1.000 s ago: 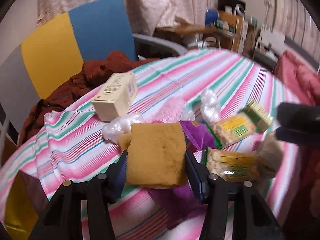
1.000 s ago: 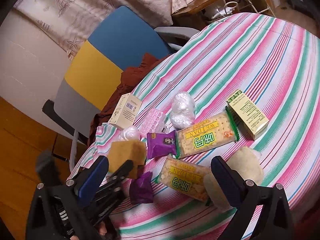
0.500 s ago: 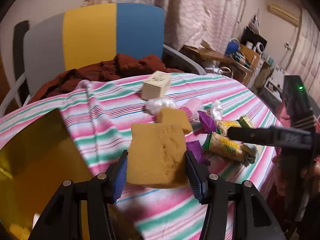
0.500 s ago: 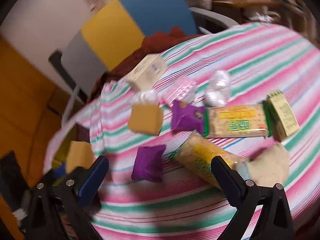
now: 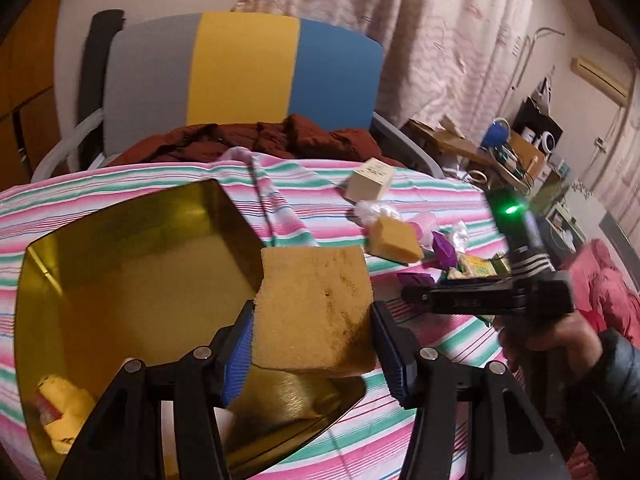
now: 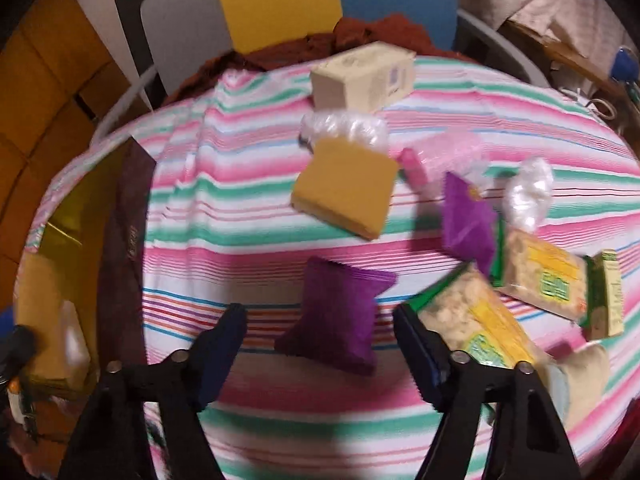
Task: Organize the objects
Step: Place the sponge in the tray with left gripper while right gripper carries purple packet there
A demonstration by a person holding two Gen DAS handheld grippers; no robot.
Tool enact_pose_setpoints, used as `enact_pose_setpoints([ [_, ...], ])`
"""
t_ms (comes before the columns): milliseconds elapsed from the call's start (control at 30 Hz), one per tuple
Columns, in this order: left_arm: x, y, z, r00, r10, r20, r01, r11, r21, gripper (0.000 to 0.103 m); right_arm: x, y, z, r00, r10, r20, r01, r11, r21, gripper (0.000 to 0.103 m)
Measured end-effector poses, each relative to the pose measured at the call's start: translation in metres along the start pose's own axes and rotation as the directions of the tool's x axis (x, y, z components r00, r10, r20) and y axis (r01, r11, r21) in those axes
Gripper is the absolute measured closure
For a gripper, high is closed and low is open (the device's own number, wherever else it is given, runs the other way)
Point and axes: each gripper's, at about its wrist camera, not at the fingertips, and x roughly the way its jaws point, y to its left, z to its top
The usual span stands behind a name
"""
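One soft, light sponge [image 5: 314, 312] is squeezed by its sides in my left gripper [image 5: 312, 344], above a gold tin [image 5: 132, 264]. My right gripper [image 6: 320, 344] hangs wide open, empty, over a purple packet [image 6: 340, 312].

Mustard-yellow sponge [image 5: 314, 312], gold tin [image 5: 132, 280], pink-green-white striped tablecloth [image 6: 256, 216].

Both wrist views—close, downward (shared striped table [image 5: 304, 184])
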Motion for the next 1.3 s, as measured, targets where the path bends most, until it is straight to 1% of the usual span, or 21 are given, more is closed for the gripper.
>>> enact_pose_setpoints([
  [33,-0.003,0.003,-0.001,1.0,0.007,0.007,-0.007,1.0,-0.005,0.047,0.005,0.003,0.0,1.0,-0.023,-0.008,0.023,1.0,-0.016,0.052],
  [67,-0.007,0.006,-0.001,1.0,0.014,0.014,-0.014,1.0,-0.009,0.047,0.008,0.005,-0.002,0.999,-0.042,-0.011,0.041,0.999,-0.032,0.06],
  [100,-0.011,0.01,-0.001,0.999,0.023,0.022,-0.022,1.0,-0.017,0.047,0.008,0.006,-0.003,0.999,-0.047,-0.011,0.047,0.998,-0.043,0.062],
  [267,-0.024,0.034,-0.005,0.996,0.07,0.045,-0.067,0.995,-0.07,0.047,-0.005,0.008,-0.007,0.999,-0.027,0.038,0.029,0.998,-0.057,0.062],
  [367,-0.031,0.052,-0.002,0.992,0.113,0.06,-0.107,0.989,-0.1,0.047,-0.028,0.015,-0.009,0.994,0.009,0.111,-0.001,0.997,-0.075,0.062],
  [467,-0.04,0.073,0.002,0.982,0.169,0.083,-0.158,0.978,-0.134,0.047,-0.056,0.026,-0.013,0.98,0.071,0.188,-0.057,0.995,-0.081,0.062],
  [600,-0.045,0.109,0.012,0.957,0.275,0.092,-0.255,0.95,-0.182,0.047,-0.085,0.062,-0.014,0.951,0.19,0.243,-0.161,0.978,-0.135,0.062],
  [667,-0.045,0.126,0.014,0.941,0.327,0.086,-0.305,0.931,-0.202,0.046,-0.091,0.09,-0.015,0.94,0.243,0.24,-0.2,0.961,-0.191,0.062],
  [733,-0.044,0.139,0.015,0.932,0.356,0.074,-0.335,0.92,-0.203,0.044,-0.092,0.117,-0.017,0.931,0.284,0.229,-0.231,0.945,-0.232,0.062],
  [800,-0.043,0.152,0.013,0.916,0.397,0.059,-0.376,0.9,-0.222,0.042,-0.09,0.144,-0.017,0.924,0.313,0.218,-0.253,0.931,-0.263,0.062],
  [833,-0.043,0.158,0.012,0.917,0.397,0.048,-0.376,0.898,-0.23,0.037,-0.088,0.157,-0.016,0.921,0.325,0.214,-0.263,0.925,-0.276,0.062],
  [867,-0.043,0.161,0.01,0.918,0.396,0.041,-0.376,0.896,-0.238,0.03,-0.086,0.17,-0.014,0.918,0.337,0.21,-0.272,0.919,-0.285,0.06],
  [933,-0.046,0.169,0.004,0.921,0.39,0.03,-0.367,0.888,-0.277,0.026,-0.082,0.19,-0.012,0.912,0.352,0.21,-0.286,0.914,-0.287,0.059],
  [1000,-0.051,0.172,-0.006,0.924,0.382,0.025,-0.357,0.883,-0.304,0.026,-0.078,0.21,-0.011,0.908,0.369,0.197,-0.3,0.903,-0.306,0.054],
  [1067,-0.055,0.173,-0.014,0.924,0.383,0.023,-0.356,0.879,-0.318,0.026,-0.078,0.223,-0.015,0.907,0.37,0.2,-0.295,0.898,-0.325,0.039],
  [1100,-0.059,0.173,-0.02,0.925,0.378,0.024,-0.35,0.877,-0.331,0.026,-0.078,0.227,-0.018,0.905,0.374,0.203,-0.294,0.895,-0.336,0.036],
  [1133,-0.059,0.174,-0.021,0.925,0.378,0.025,-0.348,0.875,-0.336,0.026,-0.079,0.229,-0.021,0.905,0.37,0.209,-0.286,0.894,-0.344,0.028],
  [1167,-0.062,0.173,-0.026,0.923,0.385,0.03,-0.353,0.872,-0.339,0.026,-0.081,0.232,-0.027,0.906,0.359,0.223,-0.266,0.895,-0.359,0.017],
  [1233,-0.07,0.17,-0.03,0.911,0.409,0.053,-0.369,0.866,-0.337,0.026,-0.087,0.236,-0.036,0.898,0.347,0.27,-0.226,0.892,-0.392,0.007],
  [1267,-0.079,0.165,-0.034,0.899,0.429,0.086,-0.379,0.863,-0.334,0.026,-0.094,0.237,-0.042,0.886,0.327,0.33,-0.177,0.895,-0.41,0.002],
  [1300,-0.084,0.161,-0.036,0.891,0.441,0.107,-0.388,0.862,-0.327,0.026,-0.101,0.238,-0.049,0.864,0.291,0.41,-0.104,0.901,-0.421,0.0],
])
